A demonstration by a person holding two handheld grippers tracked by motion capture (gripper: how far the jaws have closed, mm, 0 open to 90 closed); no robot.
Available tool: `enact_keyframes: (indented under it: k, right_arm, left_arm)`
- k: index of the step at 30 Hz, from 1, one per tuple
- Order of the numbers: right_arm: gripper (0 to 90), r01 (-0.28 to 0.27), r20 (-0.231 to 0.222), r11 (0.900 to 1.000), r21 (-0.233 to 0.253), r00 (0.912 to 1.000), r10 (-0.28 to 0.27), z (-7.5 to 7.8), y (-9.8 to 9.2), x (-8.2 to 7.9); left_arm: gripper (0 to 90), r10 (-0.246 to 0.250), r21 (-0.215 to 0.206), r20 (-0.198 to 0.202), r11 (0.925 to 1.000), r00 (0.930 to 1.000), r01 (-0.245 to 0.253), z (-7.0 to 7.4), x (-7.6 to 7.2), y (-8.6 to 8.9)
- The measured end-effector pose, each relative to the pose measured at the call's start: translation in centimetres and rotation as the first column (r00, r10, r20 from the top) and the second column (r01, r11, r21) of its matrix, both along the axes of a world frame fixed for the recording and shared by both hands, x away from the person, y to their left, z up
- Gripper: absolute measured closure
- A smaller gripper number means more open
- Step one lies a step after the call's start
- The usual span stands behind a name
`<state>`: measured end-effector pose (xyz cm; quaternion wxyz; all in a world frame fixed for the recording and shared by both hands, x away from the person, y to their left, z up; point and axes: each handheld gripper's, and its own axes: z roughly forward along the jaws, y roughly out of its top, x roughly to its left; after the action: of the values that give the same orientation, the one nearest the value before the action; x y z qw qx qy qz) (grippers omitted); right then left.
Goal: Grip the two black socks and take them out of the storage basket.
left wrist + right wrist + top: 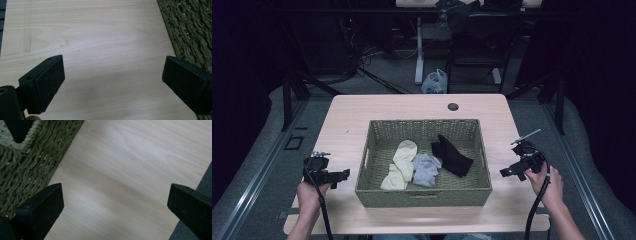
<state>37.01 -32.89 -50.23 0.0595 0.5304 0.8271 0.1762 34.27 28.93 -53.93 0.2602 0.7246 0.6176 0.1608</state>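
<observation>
Cream sock (401, 165), grey sock (427, 169), black sock (452, 155): crumpled in basket (422, 196).

Olive-green woven basket (423, 192), cream sock (404, 156), grey-blue sock (427, 169), black sock (452, 156), pale wood-grain table (347, 120)

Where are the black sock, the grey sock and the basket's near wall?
black sock (453, 156): high view, middle of its body.
grey sock (426, 169): high view, centre of the crumpled fabric.
basket (424, 196): high view, outer face of its near wall.
</observation>
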Motion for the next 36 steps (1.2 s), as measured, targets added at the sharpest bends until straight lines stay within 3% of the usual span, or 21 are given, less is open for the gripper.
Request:
enact_keyframes:
  k: [6, 12, 14, 17, 23, 24, 36]
  right_arm:
    - [0.0, -0.025, -0.026, 1.000, -0.004, 0.9993, 0.025, 0.5, -0.2, 0.0]
    - [0.0, -0.011, -0.012, 1.000, 0.005, 0.9999, 0.011, 1.0, -0.5, -0.2]
    - [0.0, -0.006, -0.017, 0.999, 0.051, 0.9998, 0.007, 1.3, -0.5, -0.2]
    - [0.0, -0.011, -0.010, 0.999, 0.032, 0.9999, 0.011, 1.9, -0.5, -0.1]
    - [0.0, -0.007, 0.001, 0.998, 0.065, 1.0000, 0.007, 2.4, -0.4, -0.1]
    - [0.0, -0.017, -0.005, 0.999, 0.041, 0.9998, 0.017, 2.6, -0.5, -0.1]
    - [0.0, -0.033, 0.020, 0.997, 0.065, 0.9993, 0.031, 4.1, 0.3, -0.3]
  left_arm:
    - [4.4, -0.007, 0.000, 0.004, 1.0000, 1.0000, 0.007, -0.1, 0.3, -0.3]
    - [4.4, -0.014, -0.003, 0.002, 0.9999, 0.9999, 0.014, -0.1, 0.3, -0.3]
    - [4.4, -0.014, -0.004, 0.003, 0.9999, 0.9999, 0.014, -0.1, 0.3, -0.3]
    - [4.4, -0.012, -0.005, 0.003, 0.9999, 0.9999, 0.012, -0.1, 0.4, -0.3]
    - [4.4, -0.016, -0.008, 0.004, 0.9998, 0.9999, 0.016, -0.1, 0.4, -0.3]
    - [4.4, -0.016, -0.008, 0.004, 0.9998, 0.9999, 0.016, -0.1, 0.4, -0.3]
    - [4.4, -0.014, -0.013, 0.010, 0.9998, 0.9999, 0.014, 0.0, 0.4, -0.5]
